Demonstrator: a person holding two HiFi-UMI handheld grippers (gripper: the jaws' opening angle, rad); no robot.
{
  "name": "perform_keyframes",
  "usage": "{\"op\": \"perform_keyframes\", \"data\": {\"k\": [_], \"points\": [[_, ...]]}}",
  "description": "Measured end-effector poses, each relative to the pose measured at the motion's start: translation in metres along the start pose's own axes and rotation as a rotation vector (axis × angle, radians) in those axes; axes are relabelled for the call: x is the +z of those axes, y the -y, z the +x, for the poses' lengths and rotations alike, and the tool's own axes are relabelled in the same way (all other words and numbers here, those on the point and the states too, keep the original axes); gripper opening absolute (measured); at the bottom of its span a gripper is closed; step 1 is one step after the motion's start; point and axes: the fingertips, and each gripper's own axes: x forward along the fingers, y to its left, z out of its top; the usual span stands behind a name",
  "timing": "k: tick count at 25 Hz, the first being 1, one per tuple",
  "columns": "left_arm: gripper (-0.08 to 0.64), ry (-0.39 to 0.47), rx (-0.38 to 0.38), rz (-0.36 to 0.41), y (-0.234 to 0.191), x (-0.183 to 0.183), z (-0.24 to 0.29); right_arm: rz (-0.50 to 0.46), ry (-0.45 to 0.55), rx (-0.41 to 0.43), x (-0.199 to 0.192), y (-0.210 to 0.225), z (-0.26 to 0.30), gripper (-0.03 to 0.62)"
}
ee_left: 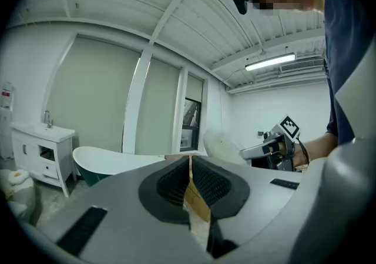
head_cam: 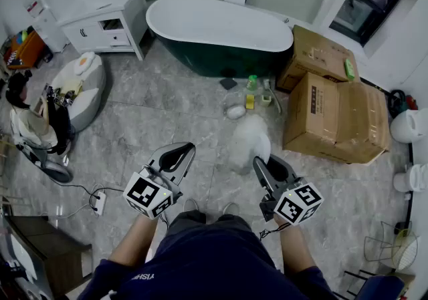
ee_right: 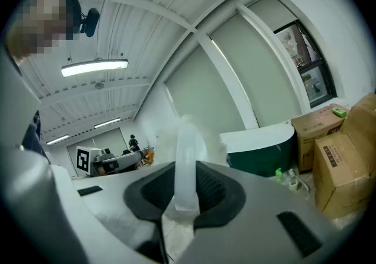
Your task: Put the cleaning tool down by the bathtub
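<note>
A cleaning tool with a fluffy white head (head_cam: 249, 141) and a translucent white handle (ee_right: 187, 163) stands up out of my right gripper (head_cam: 262, 164), which is shut on the handle. In the right gripper view the pads (ee_right: 214, 189) press the handle from both sides and the fluffy head (ee_right: 170, 130) rises behind it. My left gripper (head_cam: 184, 152) is level with it on the left, jaws shut with nothing between them (ee_left: 191, 183). The white bathtub with a dark green outside (head_cam: 221, 31) stands further ahead across the floor, apart from both grippers.
Small bottles and a sponge (head_cam: 251, 91) lie on the floor at the tub's foot. Cardboard boxes (head_cam: 334, 115) stand right of them. A white vanity (head_cam: 107, 15) is at the back left, a power strip (head_cam: 99, 202) with its cable lies at the left.
</note>
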Motion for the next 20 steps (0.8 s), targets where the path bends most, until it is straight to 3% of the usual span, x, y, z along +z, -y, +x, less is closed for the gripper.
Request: {"op": "perform_keyframes", "data": {"k": [20], "points": [[0.038,-0.009,0.014,0.001,0.009,-0.002,0.012,-0.029,0.011,0.018,0.004,0.01,-0.006,0.086]]}}
